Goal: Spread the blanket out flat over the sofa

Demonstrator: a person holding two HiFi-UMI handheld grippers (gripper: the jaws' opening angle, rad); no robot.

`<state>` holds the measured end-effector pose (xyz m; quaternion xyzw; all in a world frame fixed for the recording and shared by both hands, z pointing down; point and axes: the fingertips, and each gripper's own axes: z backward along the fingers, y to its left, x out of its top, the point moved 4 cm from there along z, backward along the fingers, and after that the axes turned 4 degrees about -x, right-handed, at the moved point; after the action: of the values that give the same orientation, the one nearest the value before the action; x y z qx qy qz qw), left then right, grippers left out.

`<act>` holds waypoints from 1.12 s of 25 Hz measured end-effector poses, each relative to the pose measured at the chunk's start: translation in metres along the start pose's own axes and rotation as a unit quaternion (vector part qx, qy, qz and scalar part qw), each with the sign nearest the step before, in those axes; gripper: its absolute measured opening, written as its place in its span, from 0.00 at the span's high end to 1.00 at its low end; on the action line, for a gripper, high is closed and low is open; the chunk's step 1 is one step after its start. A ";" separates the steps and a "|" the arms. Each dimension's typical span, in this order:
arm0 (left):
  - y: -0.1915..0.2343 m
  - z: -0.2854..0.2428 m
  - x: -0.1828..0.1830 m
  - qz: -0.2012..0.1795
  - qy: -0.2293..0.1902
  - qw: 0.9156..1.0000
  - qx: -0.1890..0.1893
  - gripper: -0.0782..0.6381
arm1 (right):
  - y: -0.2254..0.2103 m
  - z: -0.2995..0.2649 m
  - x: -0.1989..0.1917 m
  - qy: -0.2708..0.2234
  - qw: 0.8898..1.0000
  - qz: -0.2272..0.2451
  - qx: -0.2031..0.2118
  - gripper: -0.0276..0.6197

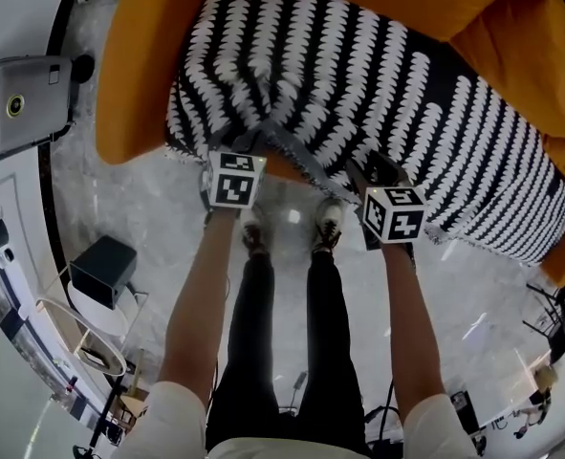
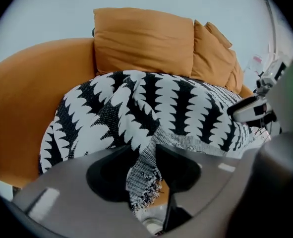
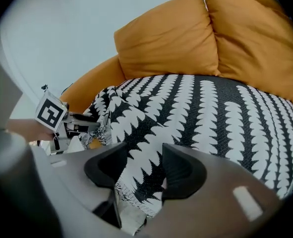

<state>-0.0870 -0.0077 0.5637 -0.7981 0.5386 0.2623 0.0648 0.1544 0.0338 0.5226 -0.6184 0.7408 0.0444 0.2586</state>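
A black-and-white patterned blanket (image 1: 378,103) lies across the seat of an orange sofa (image 1: 139,55), reaching from the armrest towards the far end and up to the back cushions (image 3: 171,38). Its fringed front edge hangs over the seat front, above the marble floor (image 1: 148,208). The spreading looks largely done. What is left appears to be a bunched ridge of folds at the near front corner, by the armrest, which would need smoothing flat.

The left hand-held gripper (image 2: 145,155) has its jaws wide apart, with a strip of the fringed edge hanging loose between them and a gap showing beside the cloth. The right hand-held gripper (image 3: 145,157), further along the same edge, is likewise wide. The hem lies between its pads, seemingly unpinched, though the cloth hides part of the gap.
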 end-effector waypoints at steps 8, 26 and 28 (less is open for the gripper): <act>0.003 -0.013 -0.001 0.006 0.000 1.000 0.007 0.69 | -0.019 -0.020 0.002 0.014 0.999 -0.028 -0.010 0.78; -0.004 -0.005 -0.078 0.066 0.000 0.998 0.006 0.84 | -0.026 -0.030 -0.037 -0.031 0.998 -0.053 -0.004 0.81; -0.008 0.000 -0.081 0.062 0.001 0.998 0.012 0.84 | -0.027 -0.024 -0.036 -0.038 0.998 -0.052 -0.004 0.81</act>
<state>-0.1029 0.0622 0.6015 -0.7623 0.5905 0.2587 0.0571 0.1758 0.0506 0.5662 -0.6550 0.6969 0.0572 0.2864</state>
